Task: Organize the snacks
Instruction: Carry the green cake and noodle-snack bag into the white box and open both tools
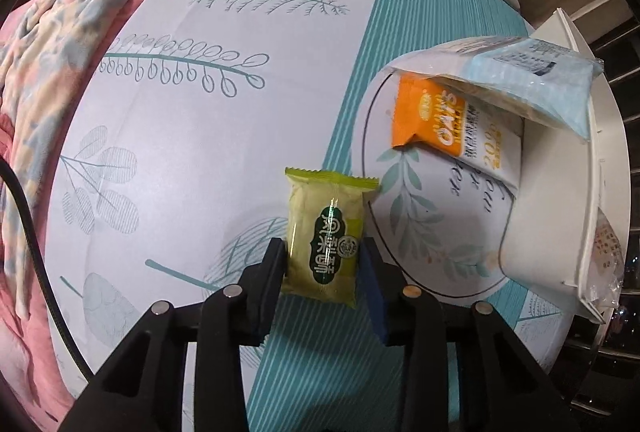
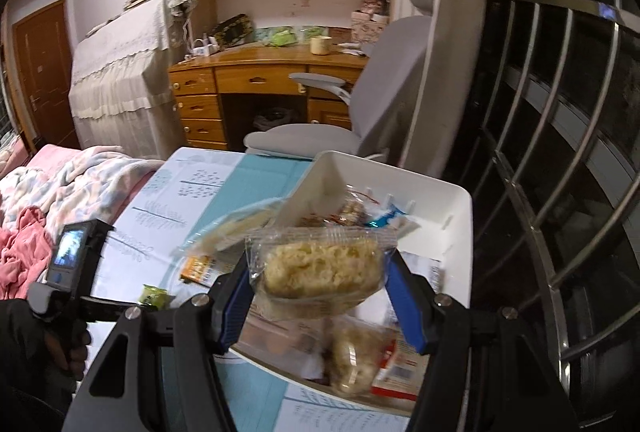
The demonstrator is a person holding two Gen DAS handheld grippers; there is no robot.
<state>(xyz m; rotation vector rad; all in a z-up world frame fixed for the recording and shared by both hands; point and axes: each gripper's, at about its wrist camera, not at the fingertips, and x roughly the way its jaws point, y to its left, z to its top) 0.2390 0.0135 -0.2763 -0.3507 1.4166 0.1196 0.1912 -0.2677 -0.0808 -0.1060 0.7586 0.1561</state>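
the left gripper (image 1: 325, 256) is clamped on a green foil snack packet (image 1: 326, 238) over the leaf-printed tablecloth (image 1: 200, 112), while only the right wrist view shows the right gripper (image 2: 320, 296) pinching a clear-wrapped yellow puffed cake (image 2: 320, 268) above the white plastic bin (image 2: 460, 216) of snacks.

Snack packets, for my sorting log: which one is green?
The green foil packet in the left gripper; the right gripper's is clear.
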